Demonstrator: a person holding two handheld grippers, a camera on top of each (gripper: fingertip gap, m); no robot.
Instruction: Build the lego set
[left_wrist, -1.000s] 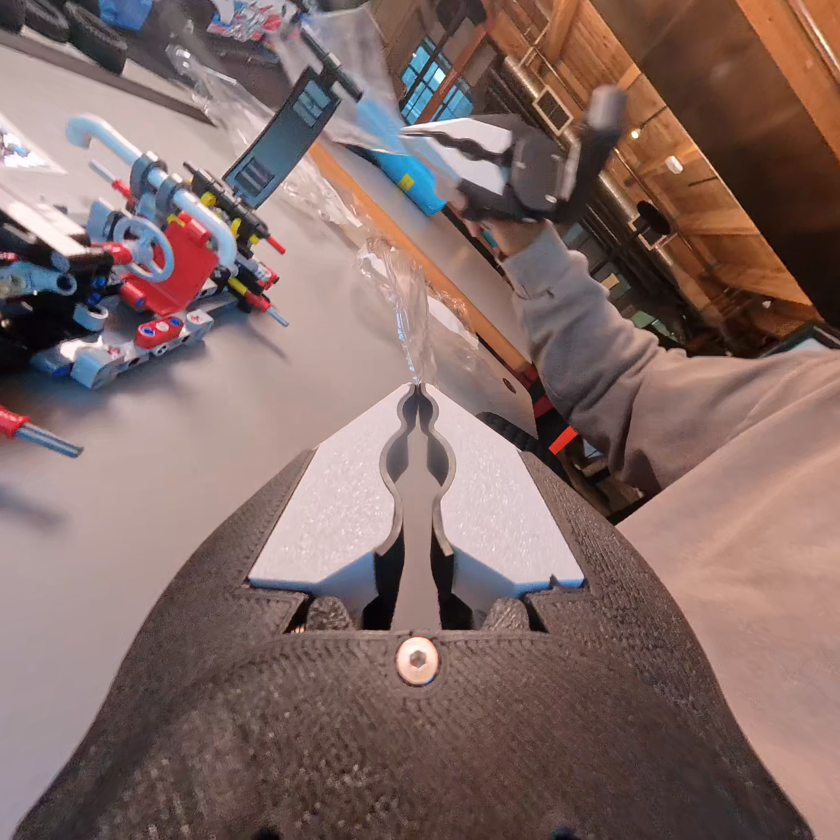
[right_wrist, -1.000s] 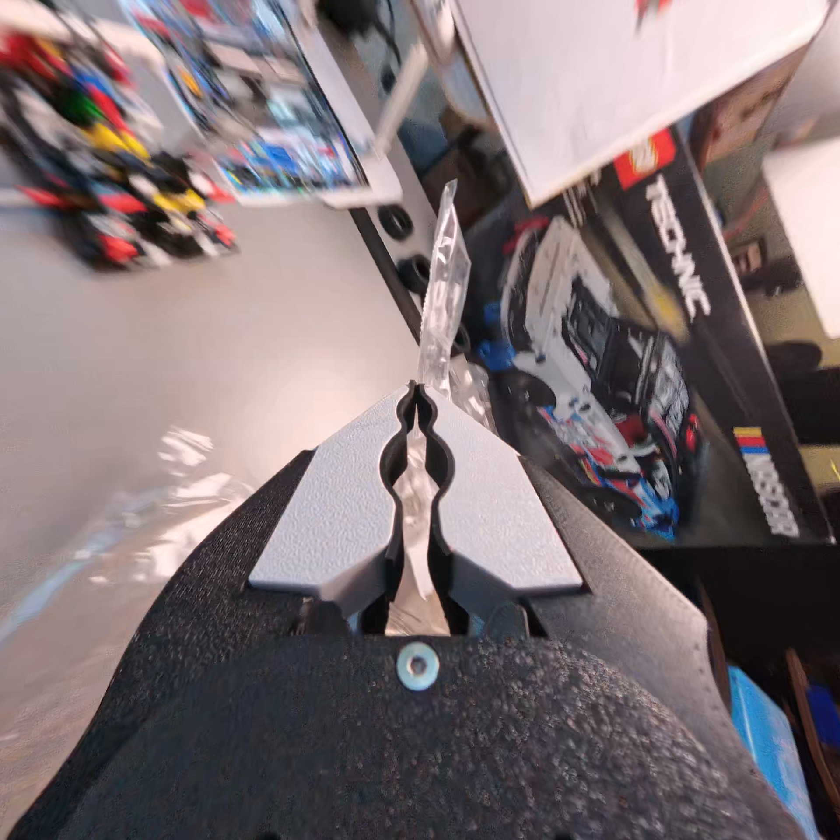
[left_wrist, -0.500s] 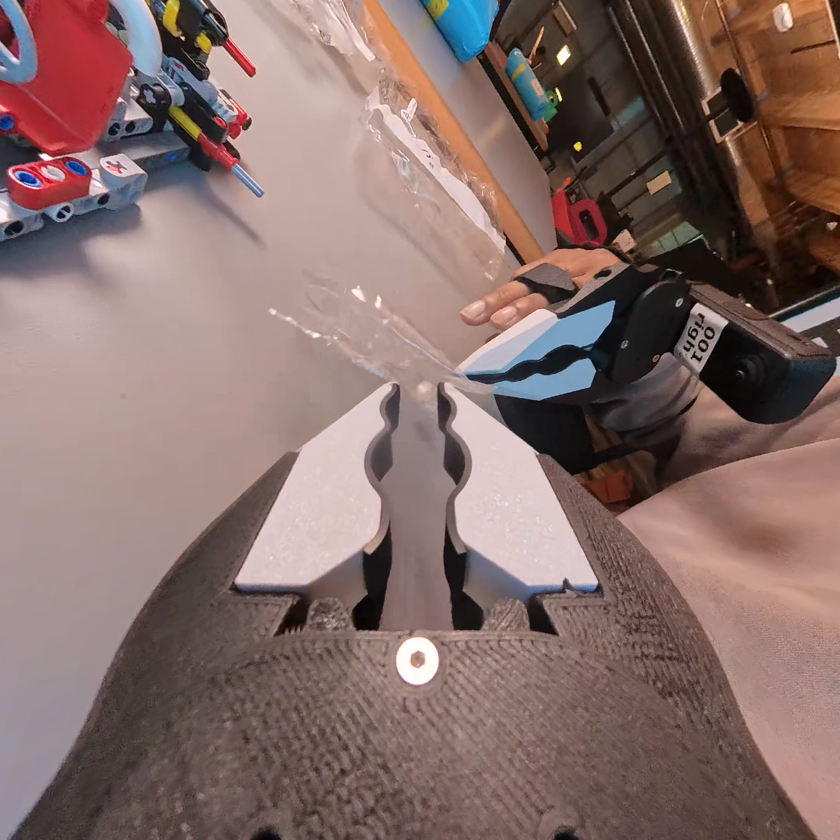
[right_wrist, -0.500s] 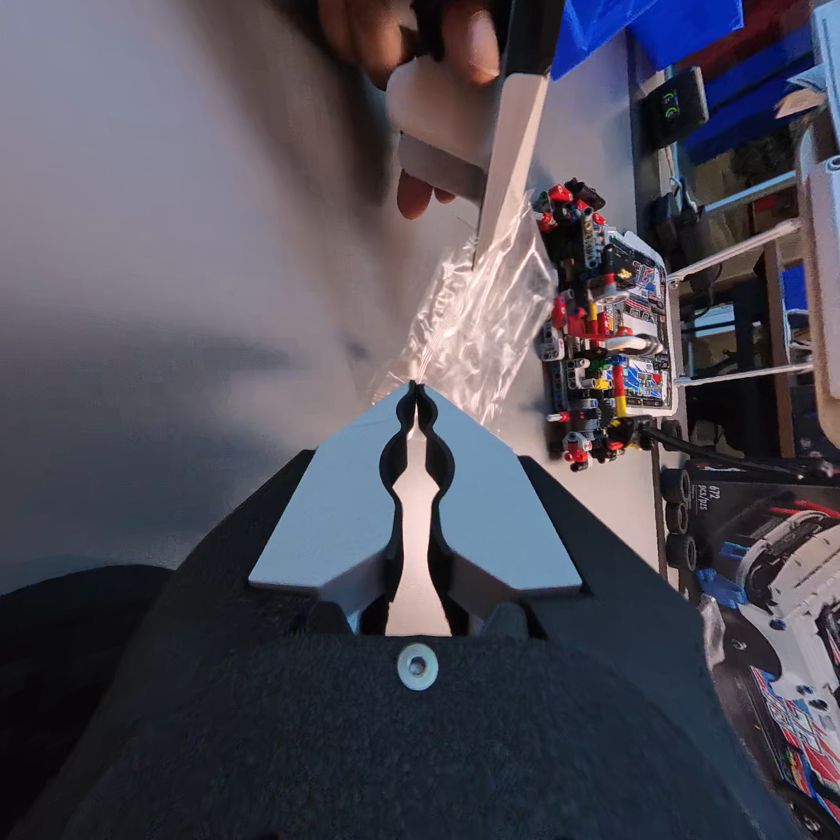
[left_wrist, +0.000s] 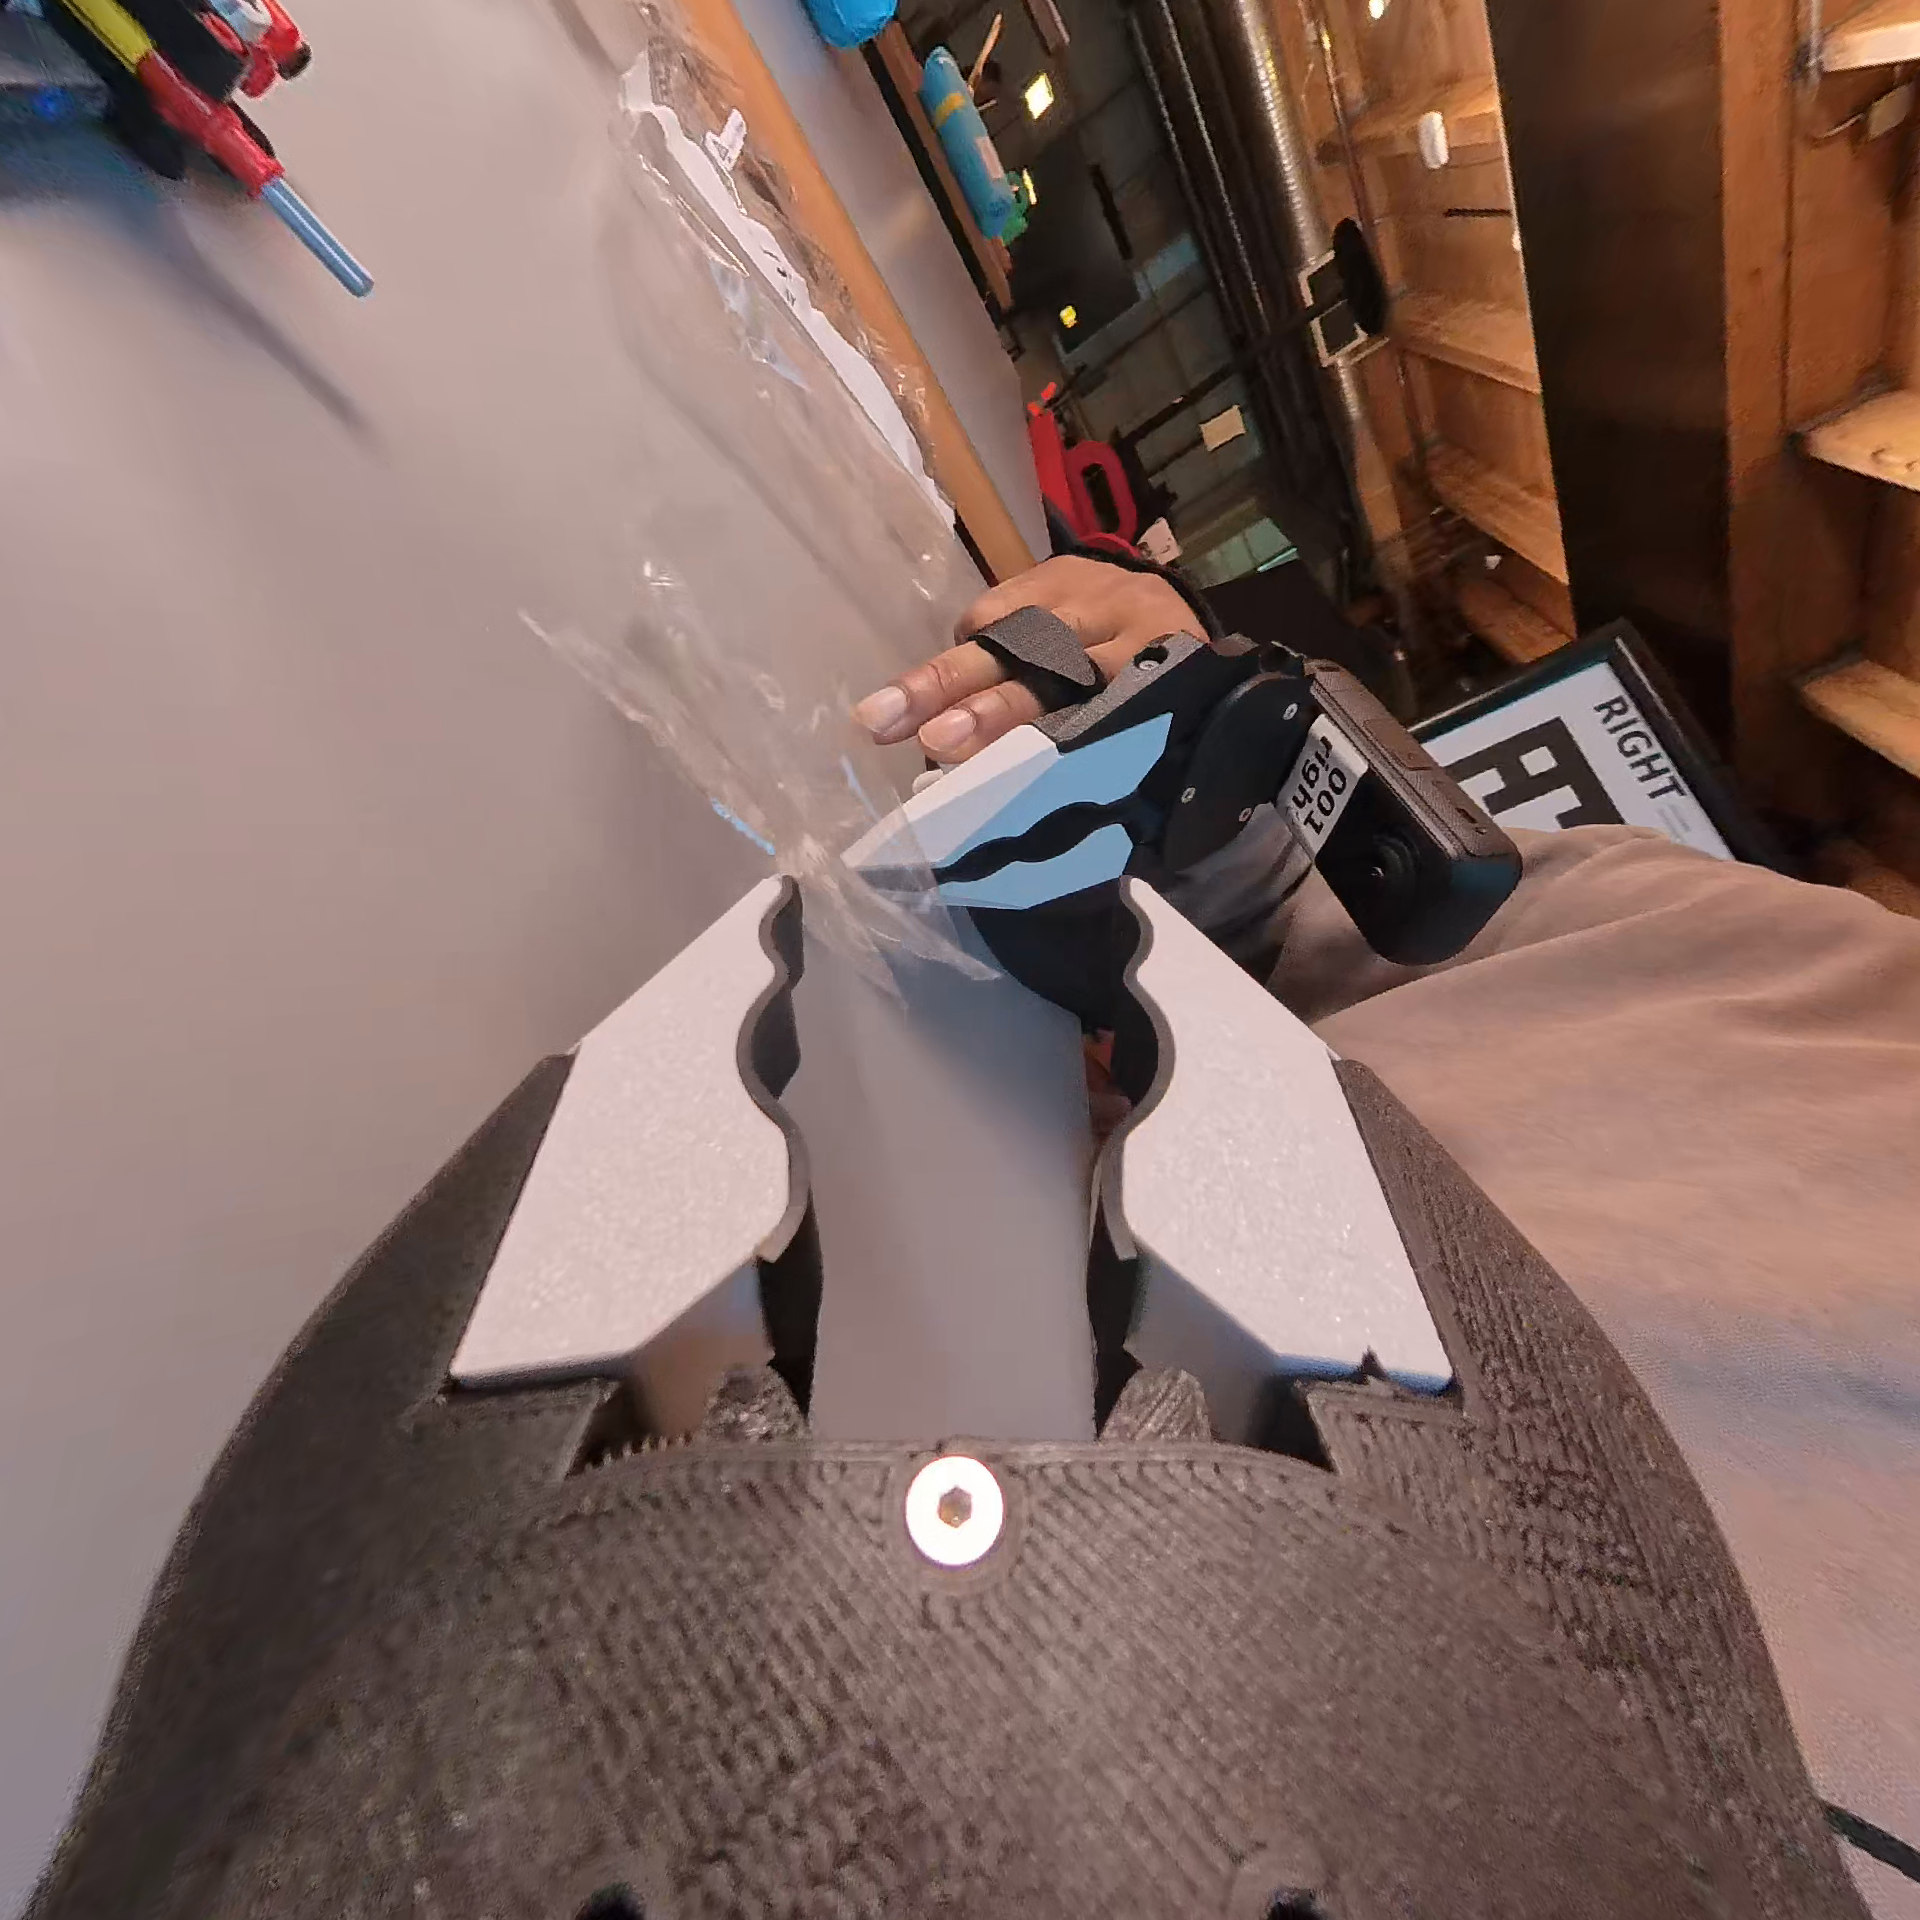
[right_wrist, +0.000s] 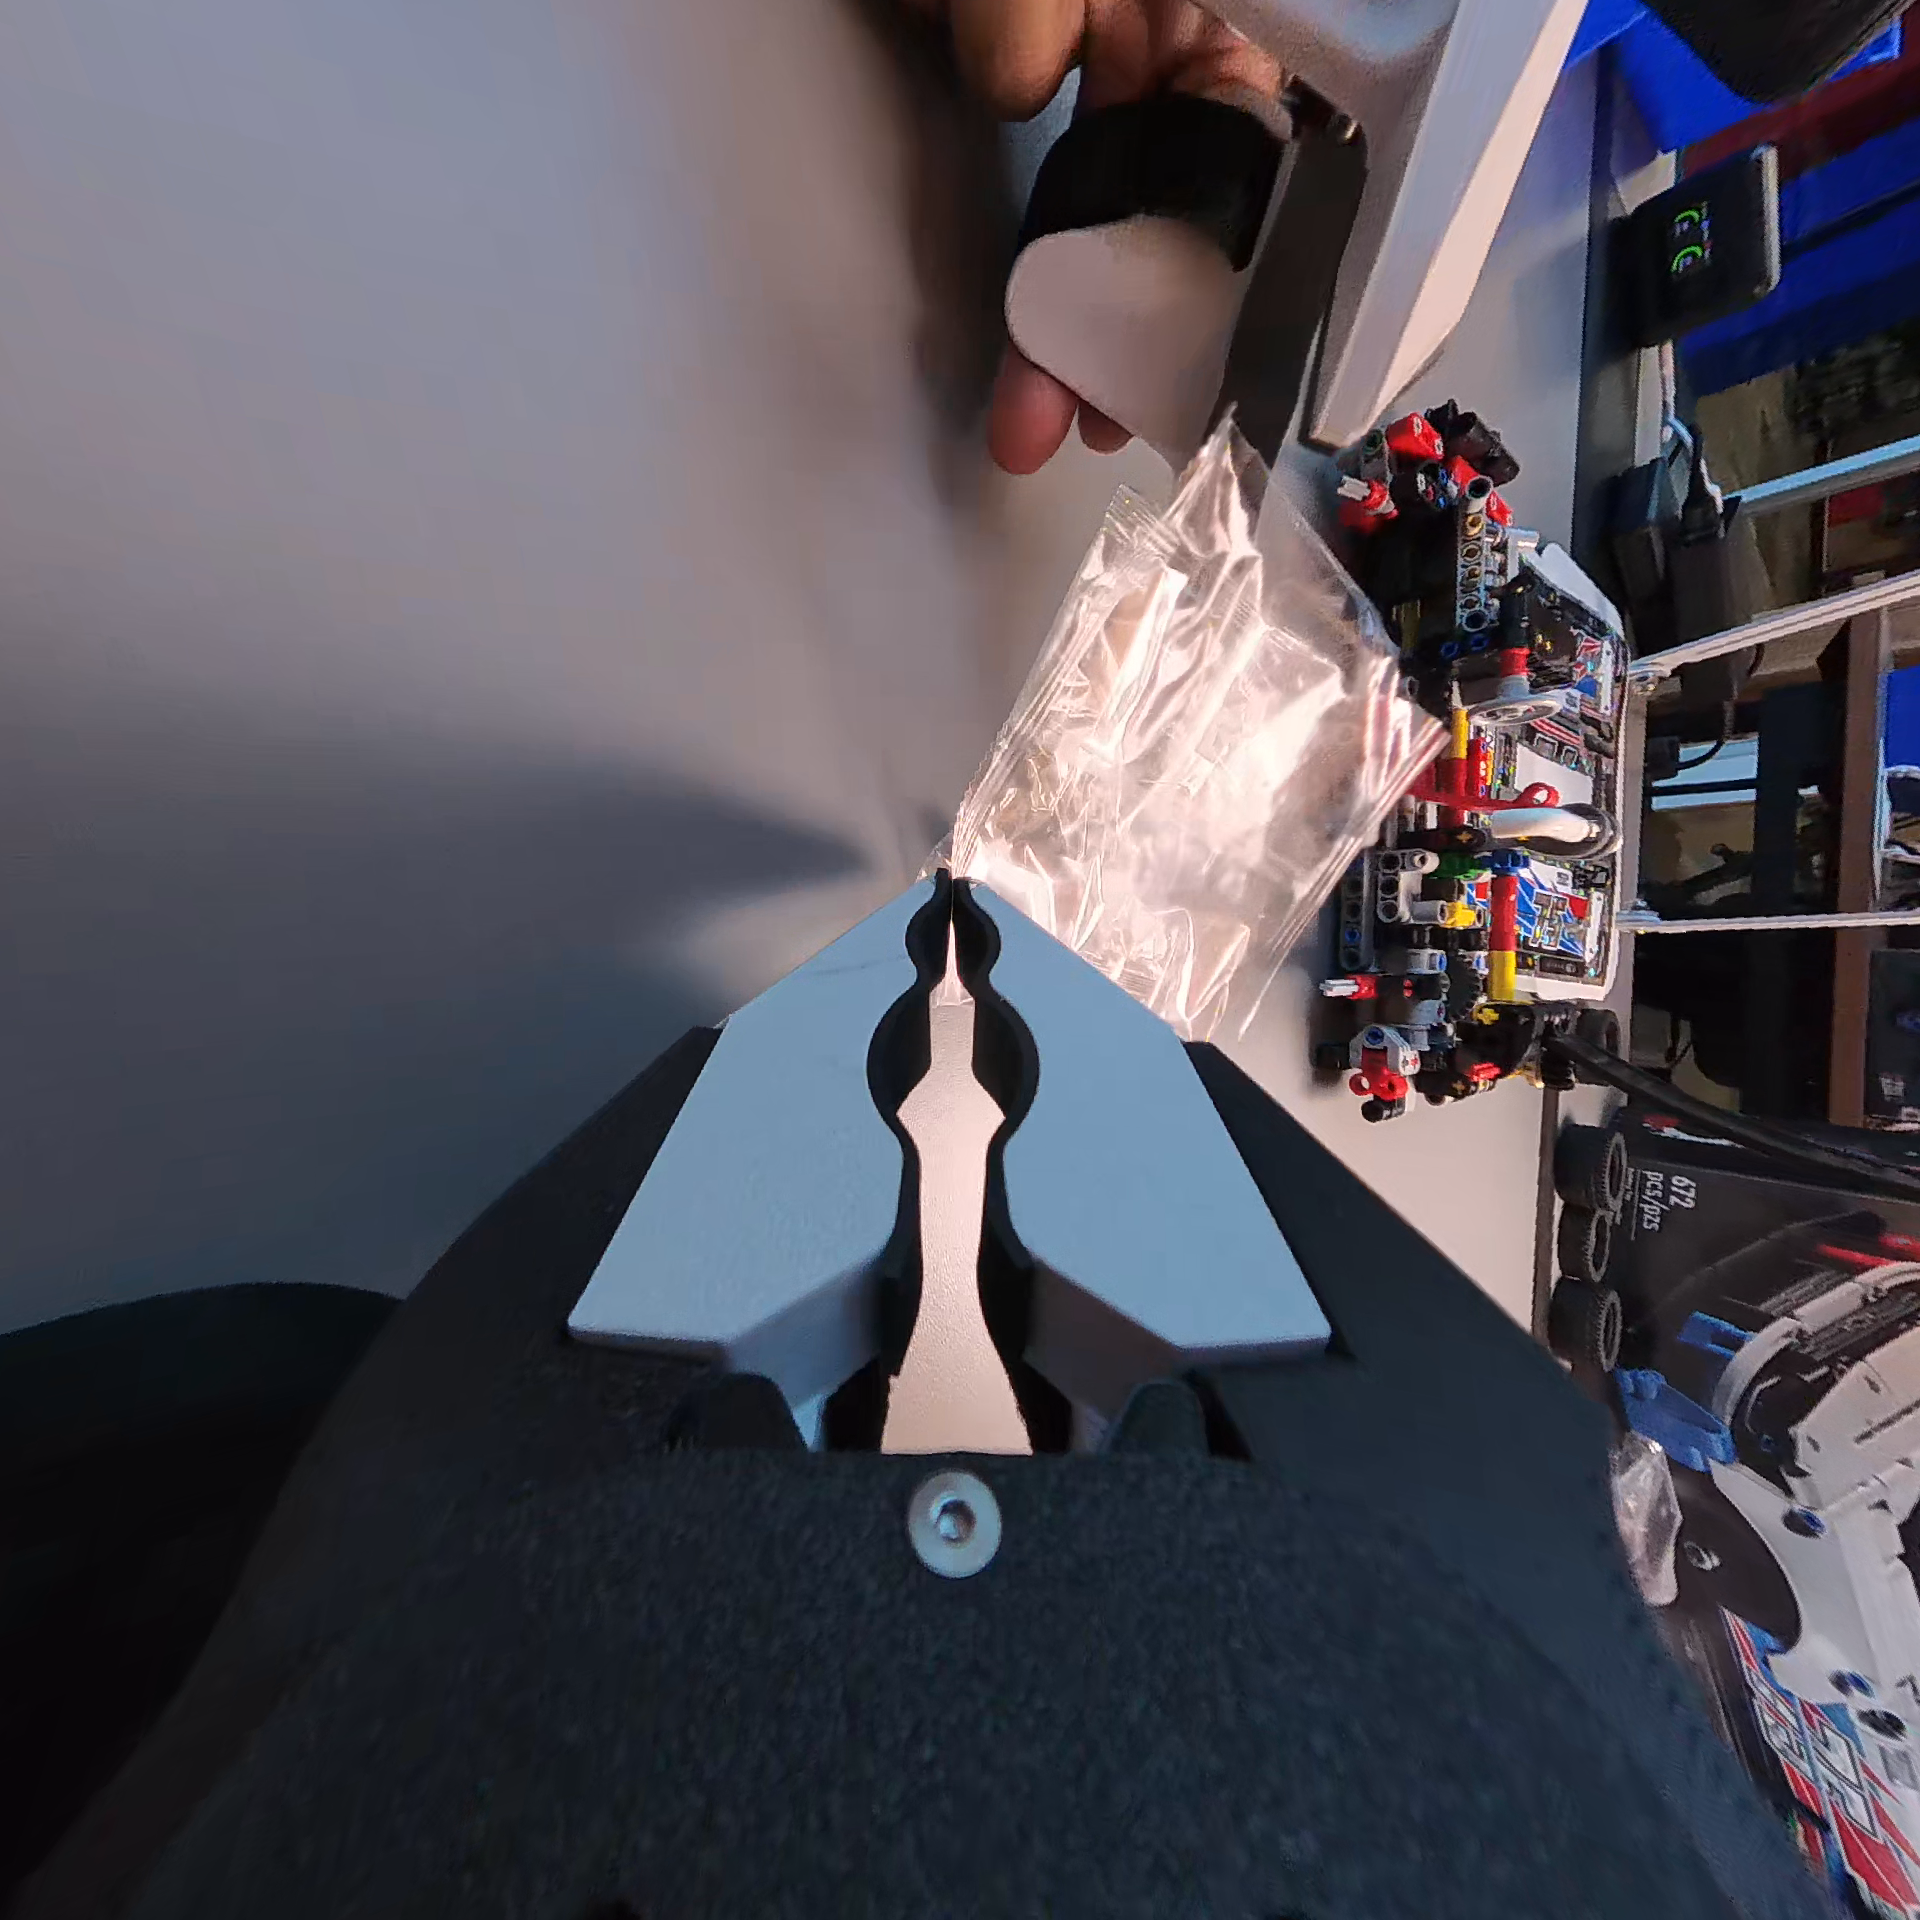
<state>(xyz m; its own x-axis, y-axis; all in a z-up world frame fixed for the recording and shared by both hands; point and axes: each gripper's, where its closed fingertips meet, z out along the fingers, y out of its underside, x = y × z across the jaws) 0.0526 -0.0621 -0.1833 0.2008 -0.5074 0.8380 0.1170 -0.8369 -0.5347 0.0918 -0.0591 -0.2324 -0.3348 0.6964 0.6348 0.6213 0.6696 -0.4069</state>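
Note:
A clear plastic bag (right_wrist: 1174, 748) hangs over the grey table (left_wrist: 260, 727). My right gripper (right_wrist: 951, 896) is shut on one corner of it. In the left wrist view the bag (left_wrist: 748, 717) stretches up from the right gripper (left_wrist: 894, 868), and its lower edge brushes my left gripper's inner tip. My left gripper (left_wrist: 956, 904) is wide open and empty. Its fingers (right_wrist: 1434, 208) show at the top of the right wrist view, just above the bag. The partly built lego car (right_wrist: 1475, 779) lies beyond the bag. Only its red and blue axle end (left_wrist: 301, 229) shows in the left wrist view.
More empty clear bags (left_wrist: 769, 260) lie along the table's wooden edge. The lego set box (right_wrist: 1787, 1403) and several black tyres (right_wrist: 1590, 1236) are at the right, beside the car. A person's hand (left_wrist: 997, 675) holds the right gripper. A framed sign (left_wrist: 1579, 758) stands behind it. The grippers' ends are close to 7 centimetres from one another.
My left gripper was shut on the bag, then opened wide and let it go. The right gripper swung down beside it and still holds the bag.

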